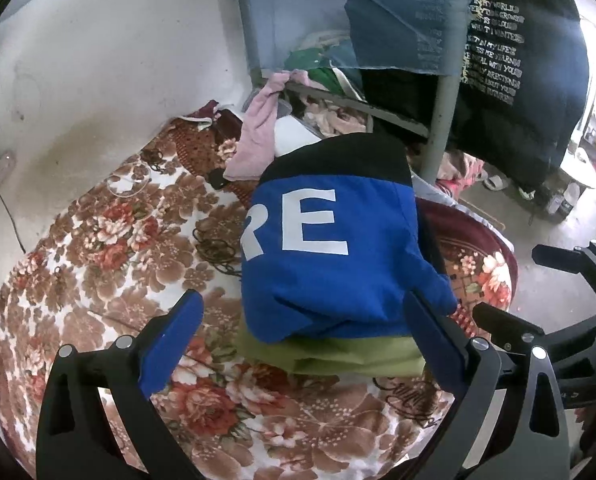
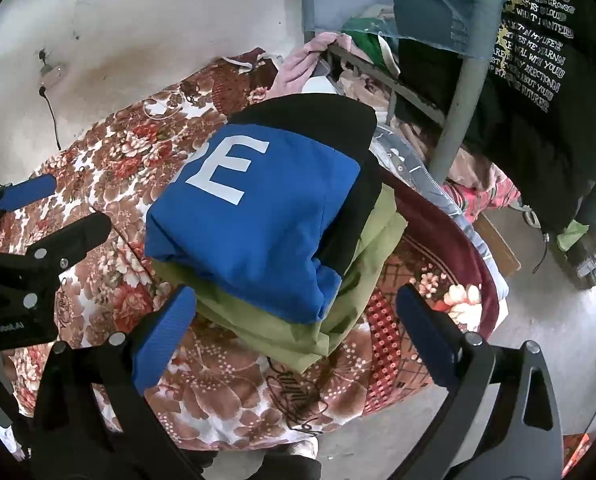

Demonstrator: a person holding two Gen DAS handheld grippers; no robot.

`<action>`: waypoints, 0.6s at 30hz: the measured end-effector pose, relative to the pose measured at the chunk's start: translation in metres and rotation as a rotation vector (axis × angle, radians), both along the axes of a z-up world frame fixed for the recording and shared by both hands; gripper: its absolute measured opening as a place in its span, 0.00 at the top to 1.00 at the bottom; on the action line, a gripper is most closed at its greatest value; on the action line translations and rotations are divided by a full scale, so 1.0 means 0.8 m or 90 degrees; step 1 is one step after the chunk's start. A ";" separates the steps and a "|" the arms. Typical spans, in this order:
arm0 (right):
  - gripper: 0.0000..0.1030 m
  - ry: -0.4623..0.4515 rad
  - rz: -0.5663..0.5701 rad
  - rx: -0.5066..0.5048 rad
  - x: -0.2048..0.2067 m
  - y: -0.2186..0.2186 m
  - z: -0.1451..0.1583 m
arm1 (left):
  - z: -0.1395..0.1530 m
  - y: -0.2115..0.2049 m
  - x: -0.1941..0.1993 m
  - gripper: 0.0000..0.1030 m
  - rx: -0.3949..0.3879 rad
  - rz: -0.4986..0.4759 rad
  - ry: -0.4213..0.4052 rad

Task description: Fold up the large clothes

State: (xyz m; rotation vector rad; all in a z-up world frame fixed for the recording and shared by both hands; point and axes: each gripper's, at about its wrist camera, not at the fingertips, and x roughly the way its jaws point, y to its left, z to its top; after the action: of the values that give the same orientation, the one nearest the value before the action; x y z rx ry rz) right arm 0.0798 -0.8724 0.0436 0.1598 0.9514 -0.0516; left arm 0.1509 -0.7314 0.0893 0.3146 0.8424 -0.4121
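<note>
A folded blue and black garment (image 1: 330, 248) with white letters lies on top of a folded olive-green garment (image 1: 338, 354) on the floral bedspread (image 1: 110, 248). My left gripper (image 1: 302, 320) is open and empty, its blue pads just in front of the stack. In the right wrist view the same blue garment (image 2: 254, 216) sits on the green one (image 2: 298, 332). My right gripper (image 2: 294, 316) is open and empty, just short of the stack's near edge. The left gripper also shows at the left of the right wrist view (image 2: 54, 208).
A grey bed-frame post (image 1: 442, 120) stands behind the stack, with a dark printed shirt (image 1: 514, 64) and blue cloth hanging on it. A pile of loose clothes (image 1: 322, 108) lies at the back. The wall (image 1: 98, 60) is on the left, the bed's edge and floor (image 1: 558, 272) on the right.
</note>
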 end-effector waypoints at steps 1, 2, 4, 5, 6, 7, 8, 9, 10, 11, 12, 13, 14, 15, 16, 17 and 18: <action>0.05 0.000 0.000 0.001 0.000 -0.001 0.000 | 0.000 0.000 0.000 0.05 0.000 -0.001 0.000; 0.05 0.001 -0.001 0.000 0.000 -0.001 0.000 | 0.000 0.000 0.000 0.05 0.001 0.000 -0.001; 0.05 0.000 -0.001 0.003 0.000 -0.002 0.000 | 0.000 0.001 0.000 0.05 -0.001 -0.001 -0.001; 0.05 0.000 -0.001 0.002 0.001 -0.001 0.000 | 0.001 0.001 0.001 0.05 -0.002 -0.001 -0.004; 0.05 0.000 -0.001 0.003 0.001 -0.002 0.000 | 0.002 0.001 0.001 0.05 0.001 0.000 -0.008; 0.05 0.000 0.000 0.004 0.001 -0.003 -0.001 | 0.002 0.001 0.001 0.05 -0.001 -0.001 -0.008; 0.05 0.000 -0.001 0.004 0.002 -0.003 -0.001 | 0.003 0.001 0.001 0.05 -0.004 -0.001 -0.007; 0.05 0.000 -0.001 0.004 0.001 -0.003 -0.001 | 0.004 0.001 0.002 0.05 -0.005 0.000 -0.009; 0.05 0.000 0.000 0.004 0.002 -0.004 -0.001 | 0.004 0.001 0.001 0.05 -0.004 -0.001 -0.009; 0.05 0.000 0.000 0.004 0.002 -0.004 -0.001 | 0.004 0.002 0.002 0.05 -0.004 0.002 -0.008; 0.05 -0.001 0.000 0.004 0.002 -0.004 -0.001 | 0.005 0.001 0.003 0.05 -0.007 0.005 -0.007; 0.05 -0.001 0.001 0.004 0.003 -0.005 -0.001 | 0.006 0.001 0.004 0.05 -0.009 0.006 -0.006; 0.05 -0.001 -0.001 0.005 0.000 -0.003 -0.001 | 0.006 0.000 0.005 0.05 -0.008 0.005 -0.006; 0.05 0.000 -0.002 0.005 0.000 -0.003 -0.002 | 0.006 -0.001 0.005 0.05 -0.009 0.005 -0.004; 0.05 0.000 -0.001 0.005 0.001 -0.004 -0.001 | 0.006 -0.001 0.006 0.05 -0.011 0.004 -0.001; 0.05 -0.001 0.000 0.005 0.001 -0.004 -0.001 | 0.006 -0.001 0.007 0.05 -0.012 0.002 0.002; 0.05 -0.001 0.000 0.005 0.001 -0.004 -0.001 | 0.006 -0.001 0.007 0.05 -0.011 0.003 0.002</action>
State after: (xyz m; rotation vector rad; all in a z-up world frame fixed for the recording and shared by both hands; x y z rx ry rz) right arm 0.0809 -0.8758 0.0425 0.1662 0.9508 -0.0475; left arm 0.1566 -0.7326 0.0943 0.2954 0.8426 -0.4162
